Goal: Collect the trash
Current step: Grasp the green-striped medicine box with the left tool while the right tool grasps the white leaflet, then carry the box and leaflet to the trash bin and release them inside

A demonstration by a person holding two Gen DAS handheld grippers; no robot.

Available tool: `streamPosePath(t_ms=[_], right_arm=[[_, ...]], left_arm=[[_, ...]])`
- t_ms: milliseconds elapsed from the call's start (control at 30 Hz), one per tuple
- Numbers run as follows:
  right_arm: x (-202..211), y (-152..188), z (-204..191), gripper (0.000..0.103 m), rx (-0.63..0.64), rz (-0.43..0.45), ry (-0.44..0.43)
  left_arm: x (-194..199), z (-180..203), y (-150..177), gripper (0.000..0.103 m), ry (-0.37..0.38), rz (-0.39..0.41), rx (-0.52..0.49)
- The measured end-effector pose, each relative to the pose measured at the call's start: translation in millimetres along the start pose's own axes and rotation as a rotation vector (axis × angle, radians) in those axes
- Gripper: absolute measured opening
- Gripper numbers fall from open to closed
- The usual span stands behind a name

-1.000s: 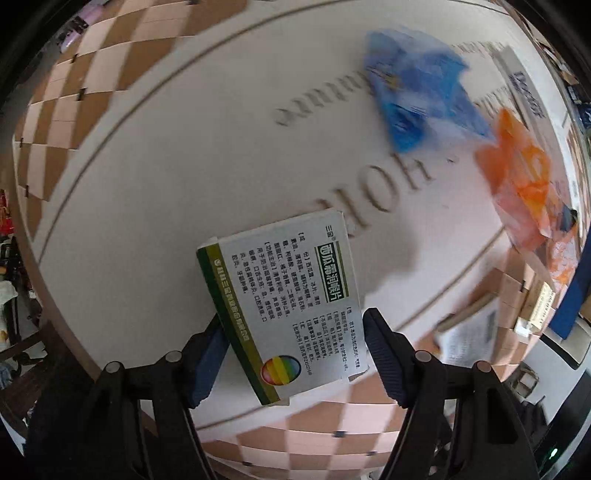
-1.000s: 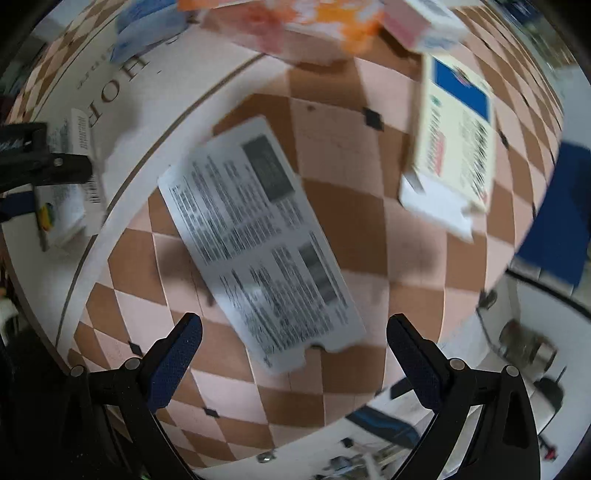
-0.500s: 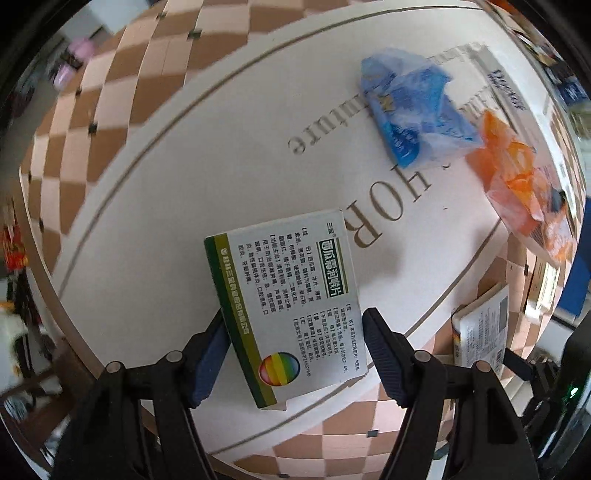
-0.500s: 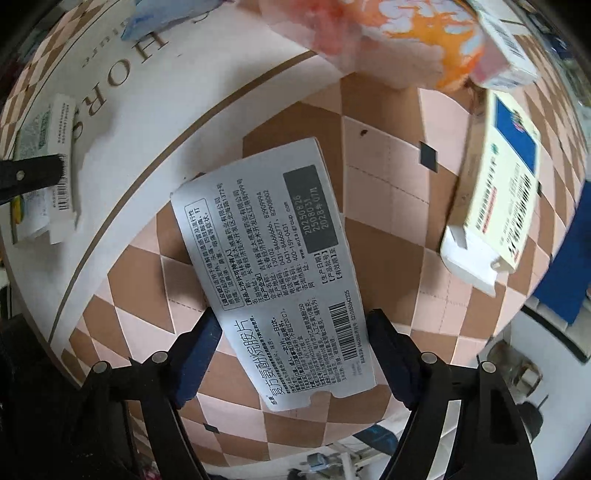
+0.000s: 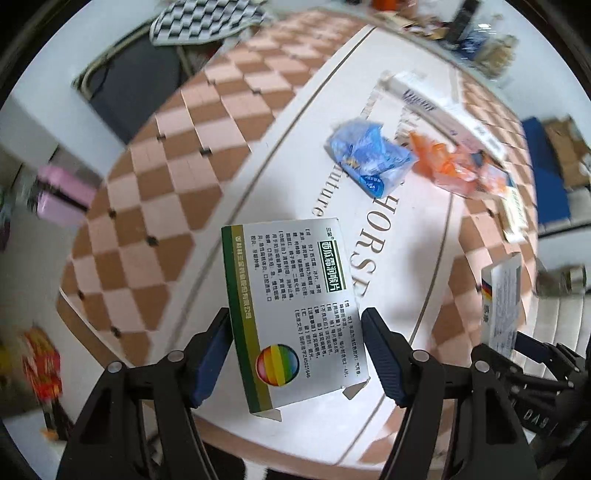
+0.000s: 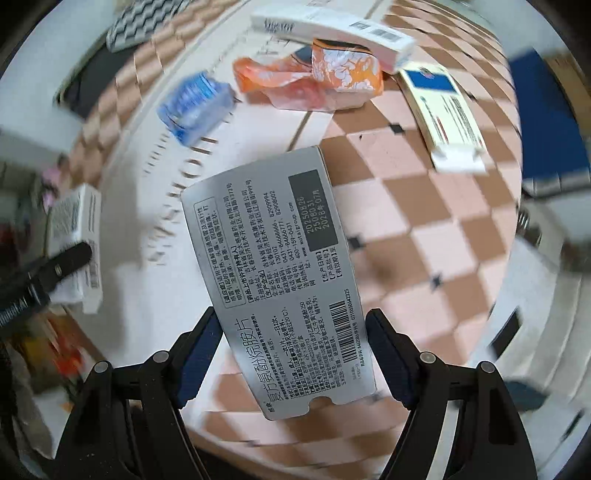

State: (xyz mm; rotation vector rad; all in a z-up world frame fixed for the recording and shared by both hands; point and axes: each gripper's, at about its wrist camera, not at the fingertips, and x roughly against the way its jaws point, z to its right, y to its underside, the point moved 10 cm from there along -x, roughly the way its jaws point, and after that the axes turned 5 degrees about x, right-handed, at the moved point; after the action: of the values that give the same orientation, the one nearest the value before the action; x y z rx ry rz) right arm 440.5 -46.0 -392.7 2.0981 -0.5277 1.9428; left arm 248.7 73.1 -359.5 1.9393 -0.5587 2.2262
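My left gripper (image 5: 295,350) is shut on a white medicine box with a green edge and a rainbow circle (image 5: 291,302), held above the table. My right gripper (image 6: 293,350) is shut on a grey medicine box with a barcode (image 6: 277,273), also lifted off the table. Each gripper shows in the other's view: the right one with its box (image 5: 502,306) at the right edge, the left one with its box (image 6: 77,236) at the left edge.
On the checkered table (image 5: 155,206) lie a blue wrapper (image 5: 369,158), an orange wrapper (image 5: 443,166), a long white box (image 6: 332,29) and a white and blue box (image 6: 443,110). A dark chair (image 5: 140,77) stands beyond the table's far edge.
Both grippers have risen and pulled back from the table with their boxes. The right gripper closed onto the grey box, which has come up off the table.
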Motion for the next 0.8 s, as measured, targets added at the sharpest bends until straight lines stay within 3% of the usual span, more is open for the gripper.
streamPosePath(t_ms=[133,367,600,800], right_arm=[[19.4,33.8,-30.7,0.080,-0.118,0.080,-0.011],[32.8,127.4,-111.6,0.080,-0.350,0.166,-0.066],[3.6,235.1,-203.5,0.080,-0.504,0.138,-0.130],[-55.7,299.7,-240.3,0.080,-0.573,0.054,-0.153]], left_arm=[[29.5,-27.0,16.0,0.068,0.065,0.056,-0.109],[61.6,-87.6,73.2,0.068,0.127,0.104,-0.302],[45.2,-155.4,150.9,0.068,0.111,0.007,-0.399],[-7.9,-192.7,199.6,0.067,0.068,-0.099,-0.396]])
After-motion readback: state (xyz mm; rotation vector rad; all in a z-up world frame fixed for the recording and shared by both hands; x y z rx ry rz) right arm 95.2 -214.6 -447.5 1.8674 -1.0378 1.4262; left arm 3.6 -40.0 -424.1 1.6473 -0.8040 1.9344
